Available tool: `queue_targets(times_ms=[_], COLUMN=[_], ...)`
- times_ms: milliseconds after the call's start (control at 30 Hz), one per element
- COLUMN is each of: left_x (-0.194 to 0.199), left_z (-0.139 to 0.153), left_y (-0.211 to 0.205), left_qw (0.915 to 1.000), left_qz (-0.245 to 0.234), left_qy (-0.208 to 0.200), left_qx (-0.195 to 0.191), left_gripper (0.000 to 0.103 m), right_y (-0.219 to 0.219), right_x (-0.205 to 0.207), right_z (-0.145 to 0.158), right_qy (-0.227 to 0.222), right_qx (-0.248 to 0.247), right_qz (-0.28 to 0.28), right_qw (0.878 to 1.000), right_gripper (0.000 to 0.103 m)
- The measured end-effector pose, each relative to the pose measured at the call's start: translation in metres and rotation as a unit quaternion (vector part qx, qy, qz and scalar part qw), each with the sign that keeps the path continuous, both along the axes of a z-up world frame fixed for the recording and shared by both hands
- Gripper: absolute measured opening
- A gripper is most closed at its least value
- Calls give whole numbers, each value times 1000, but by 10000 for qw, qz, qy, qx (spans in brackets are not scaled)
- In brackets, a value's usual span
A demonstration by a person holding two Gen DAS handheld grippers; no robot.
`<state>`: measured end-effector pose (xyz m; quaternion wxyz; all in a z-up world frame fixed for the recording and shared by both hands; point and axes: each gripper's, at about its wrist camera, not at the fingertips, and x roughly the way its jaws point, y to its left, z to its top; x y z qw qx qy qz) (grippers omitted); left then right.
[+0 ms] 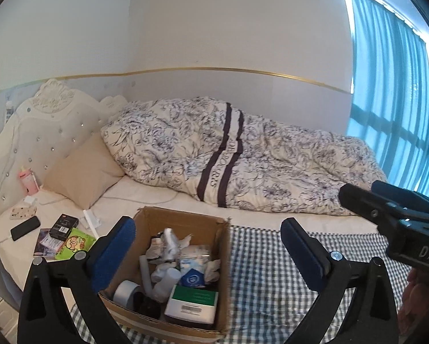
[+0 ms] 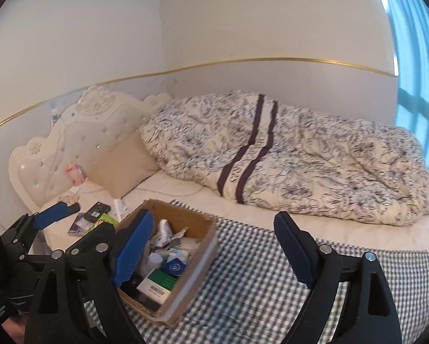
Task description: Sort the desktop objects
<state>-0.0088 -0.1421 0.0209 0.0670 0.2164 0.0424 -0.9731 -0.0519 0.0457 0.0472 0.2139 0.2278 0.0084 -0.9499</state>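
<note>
Left wrist view, cardboard box (image 1: 168, 223) contents jumbled, near edge cropped

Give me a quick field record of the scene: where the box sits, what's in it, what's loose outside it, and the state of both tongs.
surface: checked cloth on a bed
box: open cardboard box on the cloth, full
box contents: tape roll, green-and-white carton, blue packet, crumpled paper
loose items: black phone, black box, green packet, all left of the box on the mattress
left tongs: open, empty, above the box
right tongs: open, empty, over the box's right edge
</note>
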Motion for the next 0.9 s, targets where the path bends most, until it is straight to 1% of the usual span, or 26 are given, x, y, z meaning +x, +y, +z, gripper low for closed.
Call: queue_targets(times_ms=[167,367,433,700,900], left_x=[6,15,17,31,37], left_z=[6,13,16,22,24], left_y=[24,55,64,98,120], left_qw=[9998,9992,9989,9979,9969], left_qz=[-161,-379,-435,-608,-730], left_qy=[72,140,154,186,212], left_qx=[4,3,-6,-114,-185], left_gripper=[103,103,103,103,103], right_y=[34,76,88,136,165], right_x=[15,34,39,53,66], right_z=[9,14,15,7,3], right_qy=[106,171,180,19,-25], right_qx=[-58,-143,-147,-108,-135], right_qz=[-302,-646,-756,-1120,-1320], right_qw=[9995,9977,9969,9936,9912], right_gripper=[93,99,103,103,103])
